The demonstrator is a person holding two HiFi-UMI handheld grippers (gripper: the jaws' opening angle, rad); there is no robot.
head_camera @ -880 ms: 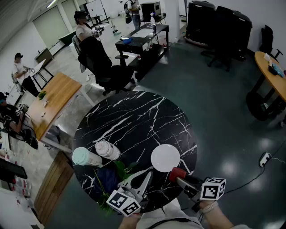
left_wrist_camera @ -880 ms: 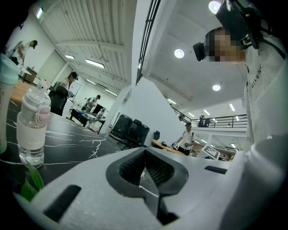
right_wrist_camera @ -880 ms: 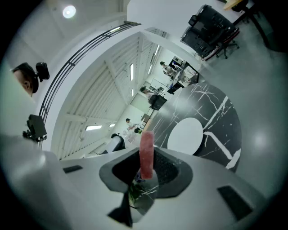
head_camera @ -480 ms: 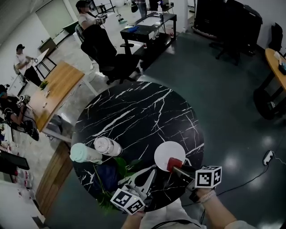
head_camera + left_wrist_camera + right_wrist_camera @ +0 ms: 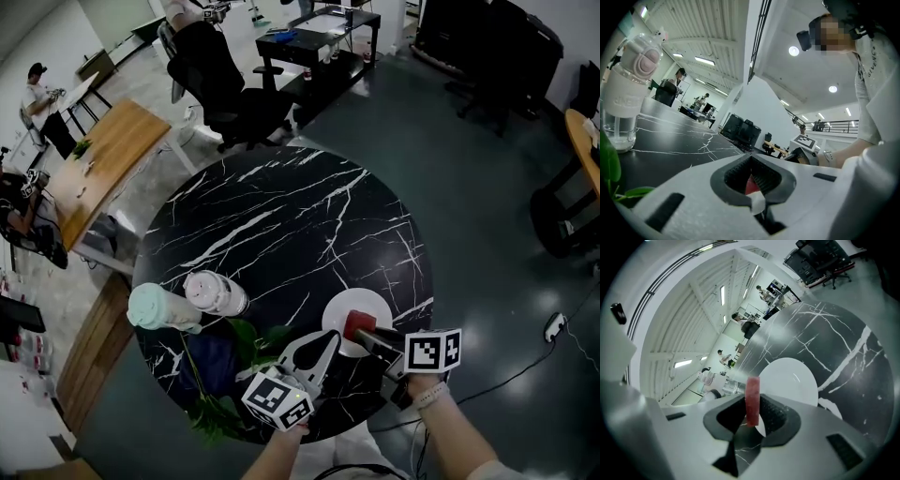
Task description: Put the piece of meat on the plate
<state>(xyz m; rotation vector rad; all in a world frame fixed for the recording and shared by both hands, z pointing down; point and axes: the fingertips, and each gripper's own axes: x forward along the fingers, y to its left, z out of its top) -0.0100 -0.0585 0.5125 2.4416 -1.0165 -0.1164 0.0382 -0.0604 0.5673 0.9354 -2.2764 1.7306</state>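
Note:
A red piece of meat [image 5: 357, 325] stands upright between the jaws of my right gripper [image 5: 362, 330], which is shut on it. The meat [image 5: 752, 399] hangs just above the near part of the white plate [image 5: 794, 378]. The plate [image 5: 356, 302] sits at the near right of the round black marble table [image 5: 281, 216]. My left gripper [image 5: 326, 343] lies low just left of the plate, tips together, holding nothing. In the left gripper view its jaws [image 5: 750, 158] meet, and the meat [image 5: 751, 186] shows red through the gap behind them.
A mint-capped bottle [image 5: 159, 307] and a pinkish one [image 5: 216, 292] stand at the table's near left; one bottle [image 5: 627, 89] looms left in the left gripper view. Green leaves [image 5: 246, 339] and a dark blue thing [image 5: 211, 361] lie by the left gripper. Office chairs and desks stand beyond.
My right gripper has carried the meat from off the plate's near edge to over the plate. The left gripper has stayed beside the plate, still shut.

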